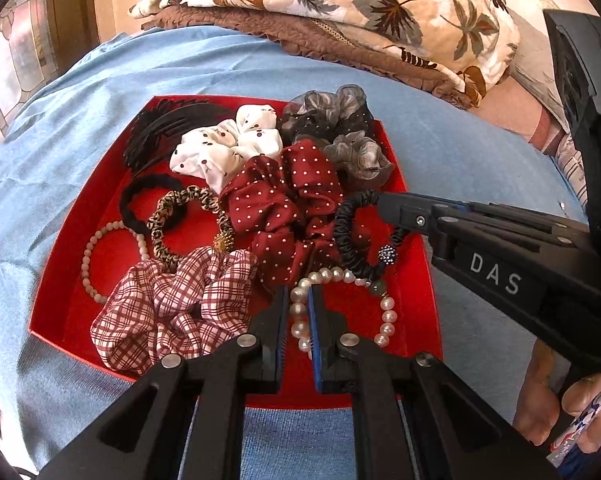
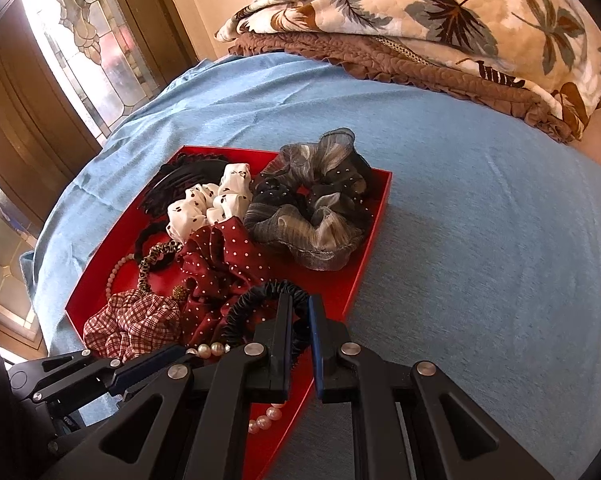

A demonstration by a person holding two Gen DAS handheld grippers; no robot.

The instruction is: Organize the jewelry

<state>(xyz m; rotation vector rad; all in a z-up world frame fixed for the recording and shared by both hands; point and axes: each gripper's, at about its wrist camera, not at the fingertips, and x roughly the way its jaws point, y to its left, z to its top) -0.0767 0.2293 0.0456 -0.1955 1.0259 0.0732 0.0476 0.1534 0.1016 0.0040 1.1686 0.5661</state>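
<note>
Roughly, top to bottom:
Surface: bed under a smooth blue sheet, with a folded leaf-print quilt on a brown ruffled one at its far edge.
Tray: one square red tray with low walls, holding all the pieces.
Scrunchies: four puffy fabric ones: white with dark spots, sheer grey at the tray's far right corner, dark red with white dots in the middle, red-and-white plaid at the near edge.
Thin hair ties: three: plain black, leopard-print with a gold bead, ruched black satin with a sparkly bead.
Bead strings: two: pale pink round beads near the left edge, glossy white pearls at the near right.
Comb: one black toothed plastic comb at the far left corner.
Left claw: nearly pressed together, pinching the pearls.
Right claw: nearly pressed together, pinching the ruched black satin tie.
</note>
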